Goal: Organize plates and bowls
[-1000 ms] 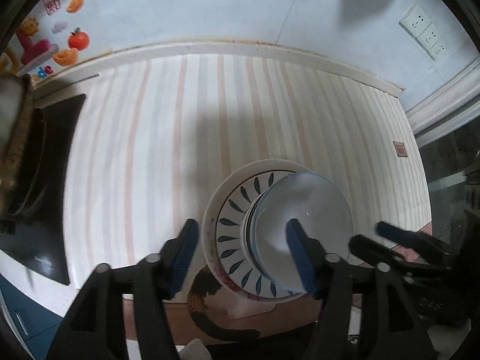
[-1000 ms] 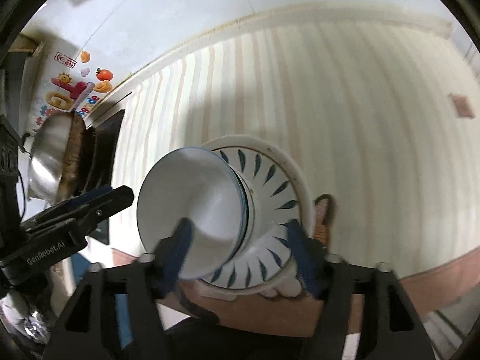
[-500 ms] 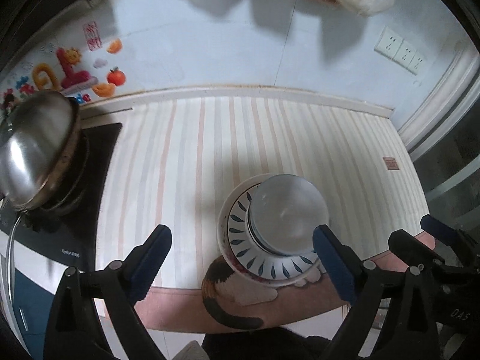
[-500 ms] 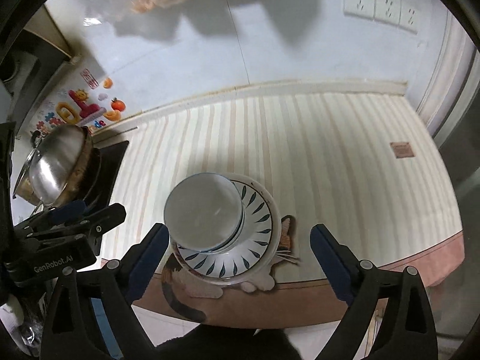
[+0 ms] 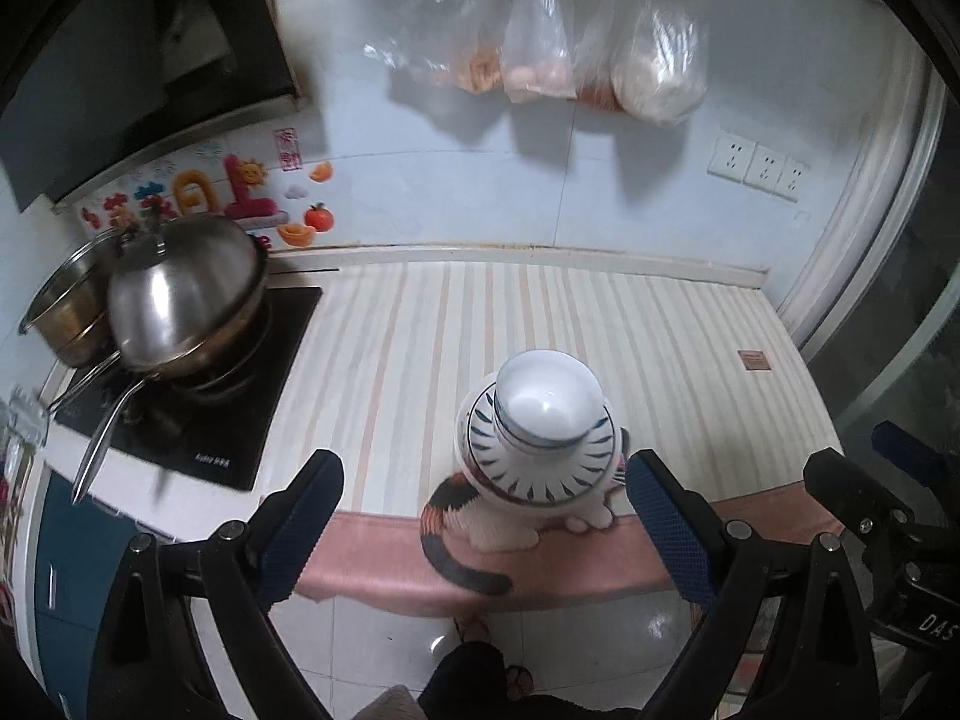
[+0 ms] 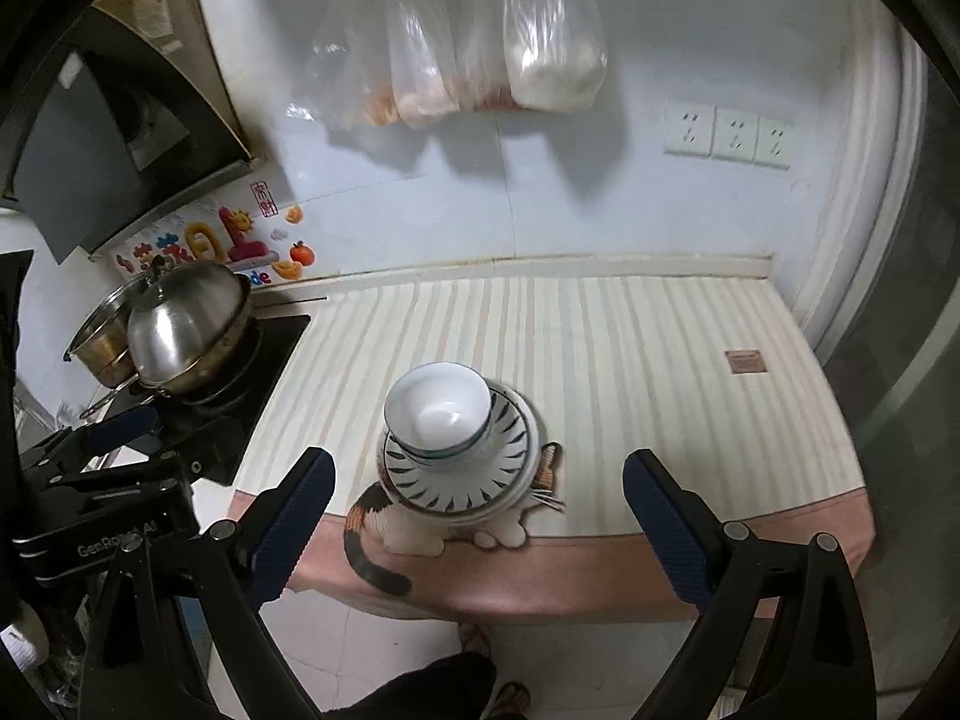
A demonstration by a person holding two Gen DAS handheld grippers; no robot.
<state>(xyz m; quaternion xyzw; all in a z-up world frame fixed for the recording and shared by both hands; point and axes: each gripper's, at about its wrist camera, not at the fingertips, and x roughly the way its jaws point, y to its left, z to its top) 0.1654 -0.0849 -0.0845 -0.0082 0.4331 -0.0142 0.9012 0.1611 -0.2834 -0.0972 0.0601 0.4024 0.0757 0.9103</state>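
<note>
You are holding both claws up over the counter, and both are standing wide with nothing between their blue pads: the left gripper [image 5: 483,531] and the right gripper [image 6: 477,531]. One white bowl [image 6: 438,411] is sitting on top of the plates [image 6: 462,477], near the front edge of the striped mat [image 6: 630,360]. The plates are making one stack with blue leaf marks on the top one (I can see at least two rims, but I cannot tell the full count). A picture of a cat [image 6: 384,531] is peeking out from under the stack on the pink border. To the left, one black stove [image 5: 240,396] is carrying a shiny steel wok lid [image 5: 180,294], and a second steel pot [image 5: 66,306] is sitting just behind it. On the wall, four clear plastic bags [image 6: 480,48] are hanging in a row, three white sockets [image 6: 729,135] are sitting to the right, and bright fruit stickers [image 6: 240,246] are showing by the stove. A small brown tag [image 6: 744,362] is lying on the mat, well apart from the dishes. Nothing is standing between your claws and the stack.
</note>
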